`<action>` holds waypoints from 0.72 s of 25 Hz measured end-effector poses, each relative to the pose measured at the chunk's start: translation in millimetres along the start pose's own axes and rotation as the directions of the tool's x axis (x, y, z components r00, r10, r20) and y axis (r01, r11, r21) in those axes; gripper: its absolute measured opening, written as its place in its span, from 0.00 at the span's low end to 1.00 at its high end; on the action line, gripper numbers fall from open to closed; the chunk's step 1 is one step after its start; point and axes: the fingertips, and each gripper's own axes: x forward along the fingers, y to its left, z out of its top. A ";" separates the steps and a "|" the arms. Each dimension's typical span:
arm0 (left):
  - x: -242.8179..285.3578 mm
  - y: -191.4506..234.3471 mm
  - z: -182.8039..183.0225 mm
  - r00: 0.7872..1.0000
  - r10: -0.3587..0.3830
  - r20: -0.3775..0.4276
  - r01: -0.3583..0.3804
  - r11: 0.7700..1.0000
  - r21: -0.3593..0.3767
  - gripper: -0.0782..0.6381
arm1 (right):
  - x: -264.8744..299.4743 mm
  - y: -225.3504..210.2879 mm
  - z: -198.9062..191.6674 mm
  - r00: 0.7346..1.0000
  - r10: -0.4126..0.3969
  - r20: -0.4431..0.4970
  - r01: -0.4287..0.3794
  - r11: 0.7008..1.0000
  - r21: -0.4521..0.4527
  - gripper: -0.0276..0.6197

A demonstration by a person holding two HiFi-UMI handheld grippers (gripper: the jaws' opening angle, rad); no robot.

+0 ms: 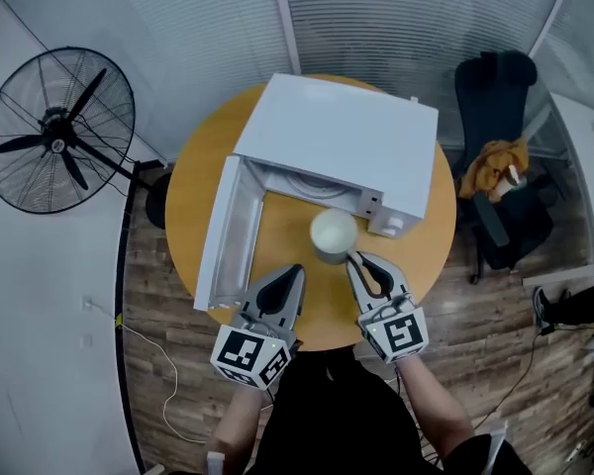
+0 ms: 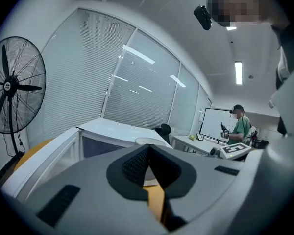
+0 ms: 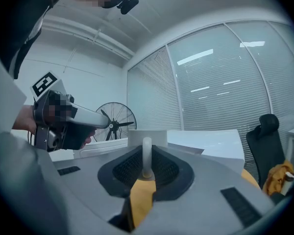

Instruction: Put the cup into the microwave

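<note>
Round table [image 1: 190, 206]: the cup [image 1: 333, 233] is just in front of the microwave [image 1: 346, 132], whose open cavity lies straight ahead. The right gripper [image 1: 357, 260] pinches the cup's handle. The left gripper [image 1: 294, 270], jaws together and empty, is nearer the microwave's door [image 1: 223, 236].

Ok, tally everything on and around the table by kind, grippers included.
table: 1
microwave: 1
cup: 1
fan: 1
chair: 1
hand-held grippers: 2 (left hand-held gripper, right hand-held gripper)
Total: 7
</note>
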 end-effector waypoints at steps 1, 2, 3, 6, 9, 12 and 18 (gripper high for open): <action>3.6 3.0 -1.4 1.000 -0.005 -0.004 0.005 1.000 0.001 0.10 | 4.5 -2.1 -3.9 1.000 -0.008 0.000 0.008 1.000 0.001 0.13; 6.8 5.6 -2.3 1.000 -0.010 -0.008 0.010 1.000 0.002 0.10 | 9.1 -4.1 -7.9 1.000 -0.016 -0.002 0.016 1.000 0.004 0.13; 9.9 8.1 -2.7 1.000 -0.014 -0.012 0.014 1.000 0.003 0.10 | 13.7 -6.0 -11.8 1.000 -0.023 -0.003 0.023 1.000 0.010 0.13; 20.9 16.4 -5.3 0.999 -0.030 -0.020 0.031 1.000 0.006 0.10 | 28.3 -13.2 -23.3 0.999 -0.050 -0.001 0.050 0.998 0.041 0.13; 33.5 22.5 -9.8 0.998 -0.051 -0.031 0.052 0.999 0.008 0.10 | 40.7 -22.3 -36.8 0.997 -0.079 -0.017 0.080 0.996 0.036 0.13; 39.4 30.8 -15.1 0.997 -0.066 -0.048 0.067 0.998 0.017 0.10 | 52.7 -26.0 -53.0 0.994 -0.097 -0.039 0.098 0.995 0.023 0.13; 48.4 51.2 -21.3 0.993 -0.091 -0.078 0.092 0.996 0.012 0.10 | 80.4 -29.4 -79.4 0.989 -0.126 -0.081 0.128 0.991 0.024 0.13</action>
